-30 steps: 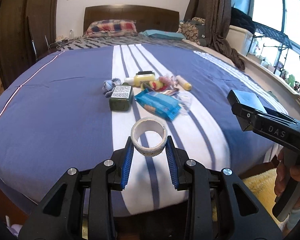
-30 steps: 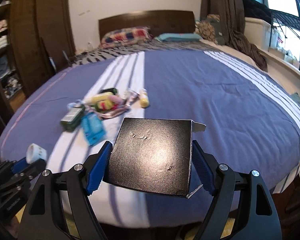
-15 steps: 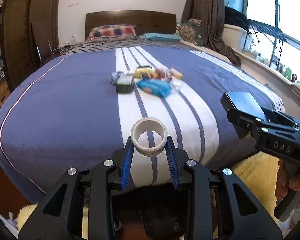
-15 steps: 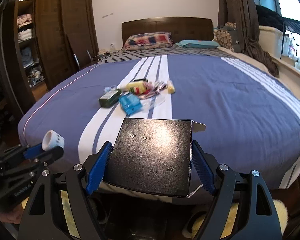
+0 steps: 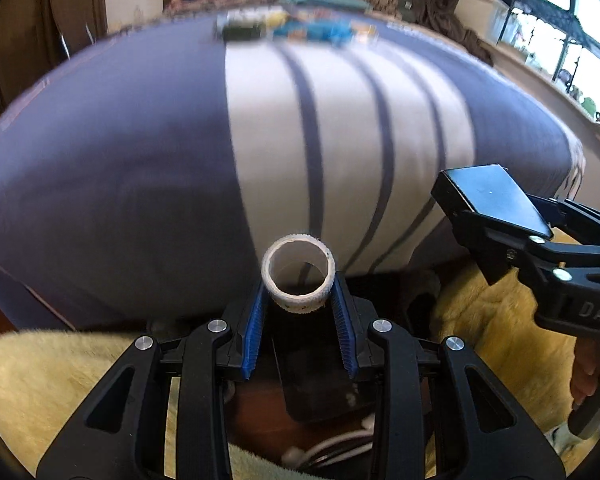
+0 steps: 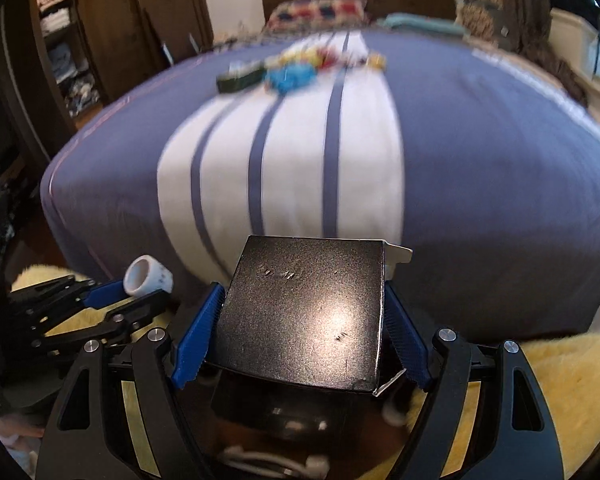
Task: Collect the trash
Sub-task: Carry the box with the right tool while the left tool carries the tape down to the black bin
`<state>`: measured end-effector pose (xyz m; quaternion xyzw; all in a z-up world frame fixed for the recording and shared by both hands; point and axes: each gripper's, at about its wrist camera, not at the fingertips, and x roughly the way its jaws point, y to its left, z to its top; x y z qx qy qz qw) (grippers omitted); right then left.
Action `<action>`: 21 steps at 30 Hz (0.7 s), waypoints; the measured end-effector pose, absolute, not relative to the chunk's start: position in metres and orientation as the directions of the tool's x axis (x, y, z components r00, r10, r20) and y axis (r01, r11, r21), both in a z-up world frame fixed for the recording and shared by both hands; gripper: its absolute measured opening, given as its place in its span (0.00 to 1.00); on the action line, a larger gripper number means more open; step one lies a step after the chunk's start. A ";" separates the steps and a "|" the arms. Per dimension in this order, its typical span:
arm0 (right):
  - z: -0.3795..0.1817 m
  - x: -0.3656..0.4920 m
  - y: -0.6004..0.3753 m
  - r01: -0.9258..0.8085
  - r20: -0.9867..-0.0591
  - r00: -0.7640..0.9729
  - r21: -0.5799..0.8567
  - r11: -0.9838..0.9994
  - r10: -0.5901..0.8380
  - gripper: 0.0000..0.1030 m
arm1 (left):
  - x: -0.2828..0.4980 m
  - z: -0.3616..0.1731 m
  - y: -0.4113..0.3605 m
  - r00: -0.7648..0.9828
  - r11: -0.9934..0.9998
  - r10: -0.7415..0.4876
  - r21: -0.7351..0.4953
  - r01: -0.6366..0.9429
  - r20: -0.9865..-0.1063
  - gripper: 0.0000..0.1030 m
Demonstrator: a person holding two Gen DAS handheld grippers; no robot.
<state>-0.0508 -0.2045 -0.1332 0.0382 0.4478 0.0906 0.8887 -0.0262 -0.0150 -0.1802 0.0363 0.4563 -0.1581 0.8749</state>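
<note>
My left gripper (image 5: 298, 300) is shut on a white tape roll (image 5: 298, 280), its hole facing the camera; the same roll (image 6: 148, 276) shows at lower left in the right wrist view. My right gripper (image 6: 300, 316) is shut on a flat black box (image 6: 306, 316) with a pale torn flap, seen too as the black box (image 5: 490, 196) at the right of the left wrist view. Both hang past the foot of the bed, over a dark bin (image 5: 320, 376) on the floor. More trash (image 6: 292, 68) lies blurred far up the striped bedspread (image 6: 300, 152).
A yellow shaggy rug (image 6: 572, 384) spreads on the floor around the bin. A hand (image 5: 592, 372) holds the right gripper's handle. White cables (image 6: 268, 460) lie on the floor below. A wardrobe (image 6: 76, 40) stands left, and curtains and a window ledge right.
Both grippers have dropped and tipped downward, from above the bed to below its foot edge. The bin and rug have come into view. Neither grip has changed.
</note>
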 end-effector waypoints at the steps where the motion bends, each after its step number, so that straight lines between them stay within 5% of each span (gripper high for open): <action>1: -0.140 -0.050 -0.204 -0.124 -0.802 0.565 0.146 0.981 0.191 0.77 | -0.025 -0.186 -0.014 0.519 0.948 -0.243 -0.088 0.306 -0.820 0.30; 19: -0.254 -0.027 -0.218 -0.003 -0.930 0.254 0.274 0.962 0.266 0.78 | -0.003 -0.289 -0.037 0.203 0.938 -0.249 -0.184 0.294 -0.947 0.31; 21: -0.256 -0.024 -0.219 -0.007 -0.928 0.258 0.277 0.961 0.269 0.79 | -0.007 -0.293 -0.037 0.194 0.936 -0.254 -0.191 0.295 -0.947 0.39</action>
